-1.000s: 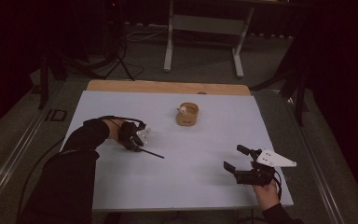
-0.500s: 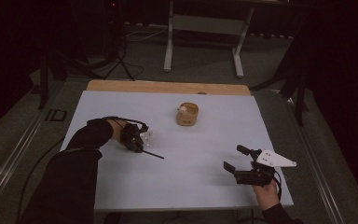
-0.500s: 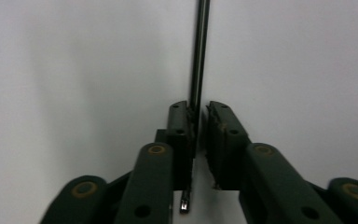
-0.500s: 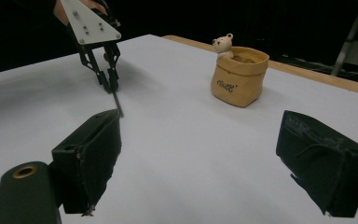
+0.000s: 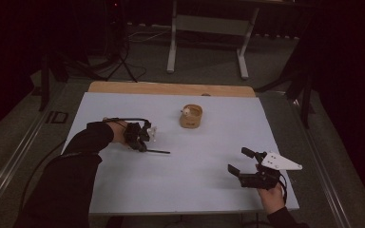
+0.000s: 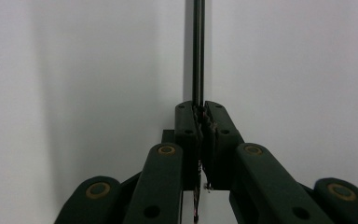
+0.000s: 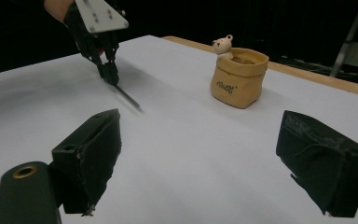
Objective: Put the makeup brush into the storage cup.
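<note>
A thin black rod lies along the white table at the left. My left gripper points down at its near end. In the left gripper view the jaws have just been closing and now pinch the rod, which runs straight away from them. The right gripper view shows that same gripper with the rod sticking out below it. My right gripper rests near the front right corner, open with nothing between its fingers.
A small tan fabric pouch with a little bear figure at its rim stands at the table's back middle. A wooden strip borders the far edge. A metal stand and cables are on the floor beyond.
The left hand has shifted only slightly at the rod's near end. The rod lies in about the same place. The right gripper has kept still.
</note>
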### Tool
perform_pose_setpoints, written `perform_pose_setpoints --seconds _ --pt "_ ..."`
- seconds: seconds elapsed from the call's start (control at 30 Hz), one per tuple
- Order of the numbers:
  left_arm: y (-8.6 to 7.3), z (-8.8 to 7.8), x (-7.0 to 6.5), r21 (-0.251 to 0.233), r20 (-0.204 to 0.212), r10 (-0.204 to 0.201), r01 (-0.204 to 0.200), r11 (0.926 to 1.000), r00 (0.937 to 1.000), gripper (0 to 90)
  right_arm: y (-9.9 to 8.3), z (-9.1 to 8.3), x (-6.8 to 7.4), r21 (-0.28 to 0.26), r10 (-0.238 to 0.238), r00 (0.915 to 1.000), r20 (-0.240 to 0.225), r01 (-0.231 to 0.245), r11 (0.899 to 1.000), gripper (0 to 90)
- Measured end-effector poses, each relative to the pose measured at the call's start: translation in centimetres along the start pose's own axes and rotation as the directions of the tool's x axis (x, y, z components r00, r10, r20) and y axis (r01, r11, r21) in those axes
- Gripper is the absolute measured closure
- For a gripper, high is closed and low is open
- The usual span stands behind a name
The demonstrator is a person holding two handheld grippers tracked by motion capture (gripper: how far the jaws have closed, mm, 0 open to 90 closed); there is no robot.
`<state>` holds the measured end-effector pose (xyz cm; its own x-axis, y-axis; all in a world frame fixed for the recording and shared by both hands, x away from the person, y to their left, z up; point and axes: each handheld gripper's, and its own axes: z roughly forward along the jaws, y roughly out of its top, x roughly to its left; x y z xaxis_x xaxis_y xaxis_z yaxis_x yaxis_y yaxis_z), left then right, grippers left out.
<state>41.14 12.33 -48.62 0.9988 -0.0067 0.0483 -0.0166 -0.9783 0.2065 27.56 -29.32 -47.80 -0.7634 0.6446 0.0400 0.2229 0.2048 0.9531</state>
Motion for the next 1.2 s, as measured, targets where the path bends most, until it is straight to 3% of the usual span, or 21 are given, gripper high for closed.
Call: perform_pose_setpoints --seconds 0.2,0.23,0.3,0.33,0.47,0.5,0.53,0.6,0.63,0.67,0.73,0.77,0.8,0.9,0.97,1.1,1.13,1.2 --pt "0.7 -0.6 -0.5 0.019 -0.004 -0.068 0.068 0.9975 0.9977 85.0 0.0 0.0 0.1 0.004 -0.002 1.0000 -0.002 0.002 1.000 13.9" --pt "0.9 -0.7 -0.5 0.027 0.012 -0.103 0.103 0.9943 0.9946 85.0 0.0 0.0 0.1 0.005 0.000 1.0000 -0.002 0.000 1.000 13.9" --pt "1.2 -0.9 -0.7 0.017 0.004 -0.128 0.128 0.9916 0.9918 85.0 0.0 0.0 0.1 0.003 0.000 1.0000 -0.002 0.000 1.000 13.9" --pt "1.4 -1.1 -0.8 0.022 0.009 -0.161 0.161 0.9867 0.9869 85.0 0.0 0.0 0.1 0.004 -0.001 1.0000 -0.002 0.001 1.000 13.9" --pt "1.9 -1.6 -1.3 0.012 0.004 -0.191 0.191 0.9815 0.9815 85.0 0.0 0.1 0.1 0.007 0.001 1.0000 -0.003 -0.001 1.000 13.9" --pt "2.0 -1.8 -1.3 0.009 0.018 -0.209 0.209 0.9778 0.9776 85.0 0.0 0.1 0.1 0.008 0.001 1.0000 -0.004 -0.001 1.000 13.9" --pt "2.2 -2.0 -1.5 0.000 0.003 -0.218 0.218 0.9760 0.9760 85.0 0.0 0.1 0.1 0.008 0.001 1.0000 -0.004 0.000 1.000 13.9" --pt "2.6 -2.3 -1.6 -0.026 0.006 -0.271 0.271 0.9623 0.9626 85.0 0.0 0.2 0.1 0.008 -0.002 1.0000 -0.004 0.002 1.000 13.9" --pt "2.7 -2.3 -1.7 -0.041 -0.005 -0.271 0.271 0.9618 0.9625 85.1 0.0 0.2 0.2 0.008 -0.004 1.0000 -0.005 0.004 1.000 13.9" --pt "2.9 -2.3 -1.8 -0.040 0.009 -0.290 0.290 0.9561 0.9569 85.1 0.0 0.2 0.2 0.007 -0.005 1.0000 -0.004 0.005 1.000 13.9" --pt "3.2 -2.3 -2.2 -0.036 0.018 -0.270 0.270 0.9622 0.9628 85.1 0.0 0.2 0.2 0.007 -0.006 1.0000 -0.004 0.006 1.000 13.9" --pt "3.2 -2.3 -2.2 -0.036 0.018 -0.270 0.270 0.9622 0.9628 85.0 0.0 0.2 0.2 0.007 -0.006 1.0000 -0.004 0.006 1.000 13.9" --pt "3.5 -2.3 -2.5 -0.038 0.047 -0.253 0.255 0.9662 0.9663 85.0 0.0 0.2 0.2 0.009 -0.007 1.0000 -0.004 0.007 1.000 13.9" --pt "4.0 -2.4 -2.6 -0.035 0.054 -0.254 0.256 0.9661 0.9658 85.0 0.0 0.2 0.2 0.013 -0.008 1.0000 -0.005 0.008 1.000 13.9" --pt "4.3 -2.4 -2.7 -0.021 0.079 -0.271 0.273 0.9618 0.9594 85.1 0.0 0.2 0.3 0.014 -0.011 0.9999 -0.004 0.011 1.000 13.9" --pt "5.1 -2.8 -3.0 -0.029 0.077 -0.255 0.258 0.9658 0.9639 85.1 0.0 0.2 0.4 0.011 -0.009 0.9999 -0.010 0.009 1.000 13.9" --pt "5.2 -3.0 -2.9 -0.030 0.096 -0.260 0.263 0.9642 0.9609 85.1 0.1 0.2 0.4 0.010 -0.007 0.9999 -0.012 0.008 1.000 13.9" --pt "5.7 -3.2 -3.0 -0.035 0.095 -0.245 0.250 0.9677 0.9647 85.1 0.1 0.3 0.5 0.011 -0.012 0.9998 -0.018 0.012 1.000 13.9"
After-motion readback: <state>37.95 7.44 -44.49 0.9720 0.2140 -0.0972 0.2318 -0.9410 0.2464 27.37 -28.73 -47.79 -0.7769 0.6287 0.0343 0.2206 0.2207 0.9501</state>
